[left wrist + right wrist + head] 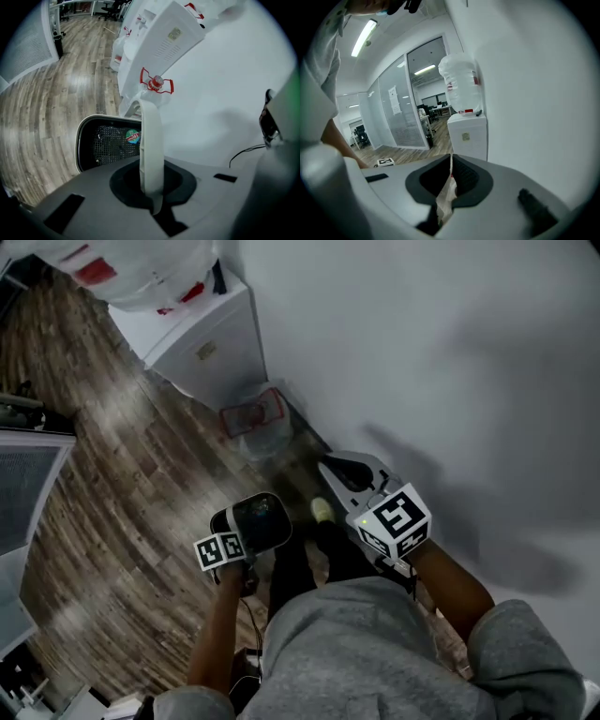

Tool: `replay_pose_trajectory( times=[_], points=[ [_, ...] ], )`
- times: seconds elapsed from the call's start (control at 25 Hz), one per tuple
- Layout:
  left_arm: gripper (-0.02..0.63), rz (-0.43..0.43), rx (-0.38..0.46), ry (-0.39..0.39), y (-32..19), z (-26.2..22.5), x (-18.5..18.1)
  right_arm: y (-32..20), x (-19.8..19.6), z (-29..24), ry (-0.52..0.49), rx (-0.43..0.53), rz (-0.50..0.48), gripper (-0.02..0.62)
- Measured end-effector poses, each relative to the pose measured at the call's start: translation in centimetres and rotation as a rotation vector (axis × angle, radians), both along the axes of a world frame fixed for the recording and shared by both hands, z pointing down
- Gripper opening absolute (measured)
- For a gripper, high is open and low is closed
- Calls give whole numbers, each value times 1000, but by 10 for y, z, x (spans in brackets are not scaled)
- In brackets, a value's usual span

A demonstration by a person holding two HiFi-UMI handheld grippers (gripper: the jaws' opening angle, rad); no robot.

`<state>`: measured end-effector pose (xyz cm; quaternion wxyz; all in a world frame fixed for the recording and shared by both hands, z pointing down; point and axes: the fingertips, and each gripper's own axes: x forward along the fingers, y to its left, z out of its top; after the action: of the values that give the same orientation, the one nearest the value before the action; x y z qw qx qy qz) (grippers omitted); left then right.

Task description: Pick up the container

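Note:
I hold the container (260, 521), a dark tub with a white rim, low over the wooden floor in front of my legs. In the left gripper view its black meshed inside and round sticker (108, 140) show left of the jaws. The left gripper (249, 542) (151, 187) is shut on the tub's white edge, which stands up as a pale strip (151, 136). The right gripper (339, 472) hangs to the right, apart from the tub. It is shut (447, 187) on a thin crumpled piece of pale film (446, 197).
A white water dispenser (202, 348) (466, 133) stands against the white wall (450, 362) ahead. A clear bin with a red handle (255, 423) (156, 84) sits on the floor beside it. A glass partition (28, 484) is at the left. A thin black cable (243, 152) runs along the wall.

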<state>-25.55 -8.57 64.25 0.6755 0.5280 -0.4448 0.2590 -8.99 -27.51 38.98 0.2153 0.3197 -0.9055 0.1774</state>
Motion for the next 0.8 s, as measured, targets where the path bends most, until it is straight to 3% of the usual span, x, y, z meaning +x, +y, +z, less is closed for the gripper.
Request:
replay_pose_trajectory(
  times=[0.36, 0.8],
  points=[
    [15, -80, 59, 26, 7, -56, -6, -7, 37, -84, -68, 67, 121, 32],
    [15, -171, 64, 29, 16, -75, -22, -2, 46, -122, -150, 107, 191, 31]
  ],
)
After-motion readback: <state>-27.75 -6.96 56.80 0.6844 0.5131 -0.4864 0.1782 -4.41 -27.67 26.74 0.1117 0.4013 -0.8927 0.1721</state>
